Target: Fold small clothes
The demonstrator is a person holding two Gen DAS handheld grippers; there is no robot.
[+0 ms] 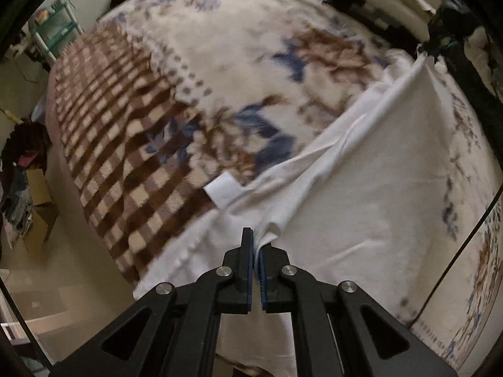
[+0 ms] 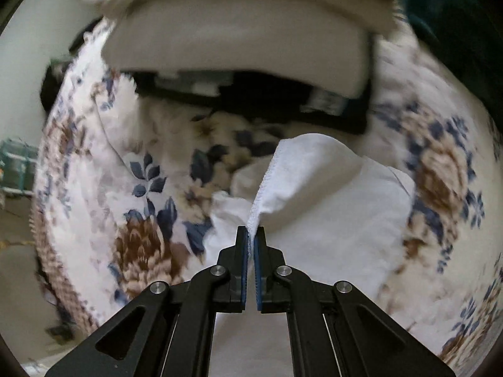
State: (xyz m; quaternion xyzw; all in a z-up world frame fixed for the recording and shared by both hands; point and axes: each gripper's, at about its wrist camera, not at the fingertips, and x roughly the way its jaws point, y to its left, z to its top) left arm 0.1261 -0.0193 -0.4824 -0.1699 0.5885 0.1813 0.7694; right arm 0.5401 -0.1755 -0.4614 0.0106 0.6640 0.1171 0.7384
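White cotton-looking garment [image 1: 361,194] lies spread on a floral blanket [image 1: 251,47] covering the bed, both grippers clamped on it.

Left gripper [image 1: 256,245]: fingers pressed together, a bunched fold of the garment's edge pinched between the blue pads. Pose: pointing forward and down across the bed, tilted so the bed edge runs diagonally through the left wrist view. From the pinch the cloth runs up and to the right as a long ridge/fold toward the far corner, flat panel to the right of the ridge. A small white tag [image 1: 223,192] sticks out of the cloth edge just ahead-left of the fingertips, lying on the brown checked border [image 1: 110,132] of the blanket.

Right gripper [image 2: 251,235]: fingers pressed together on a stitched hem [image 2: 267,176] of the same garment, hem rising straight ahead from the pads. Pose: roughly level, pointing at the head of the bed. Cloth beyond the pinch is lifted into a rounded peak, rest of it draped right of and below the fingers onto the blanket.

Background, right wrist view: pale pillow or cushion [image 2: 239,37] at top, dark item [image 2: 283,94] under it, blurred. Left wrist view: teal shelf rack [image 1: 56,28] at far left, cardboard box [image 1: 39,194] on the floor beside the bed.
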